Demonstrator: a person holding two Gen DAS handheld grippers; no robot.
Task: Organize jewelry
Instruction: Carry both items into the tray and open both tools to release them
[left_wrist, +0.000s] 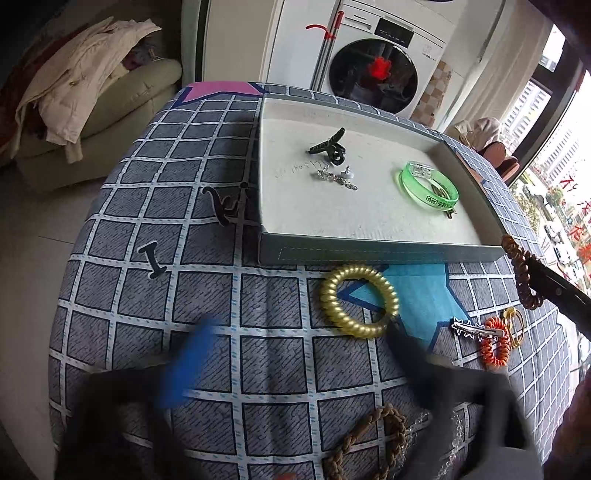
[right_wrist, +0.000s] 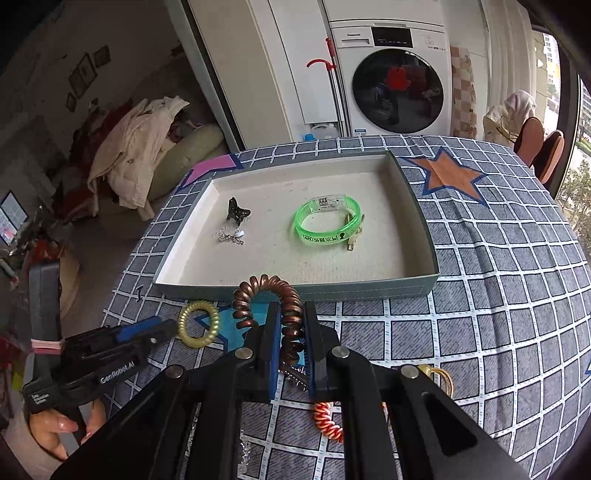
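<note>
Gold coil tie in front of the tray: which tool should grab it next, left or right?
Left. The left tool is open and empty, with its tips right beside the gold tie. The right tool is shut on the brown coil tie, so it likely has to drop that in the tray first.

Behind the table, at the top centre of your right wrist view, a white front-loading washing machine (right_wrist: 397, 79) is standing with something red showing through its round door. A red-handled mop (right_wrist: 330, 85) is leaning just to its left. At the left of the frame, a cream coat (right_wrist: 133, 151) is lying heaped over a pale sofa (right_wrist: 192, 155). Two orange chair backs (right_wrist: 543, 147) are showing at the right edge beside the window, and a blue-grey grid tablecloth (right_wrist: 498, 295) with coloured stars is covering the table.
</note>
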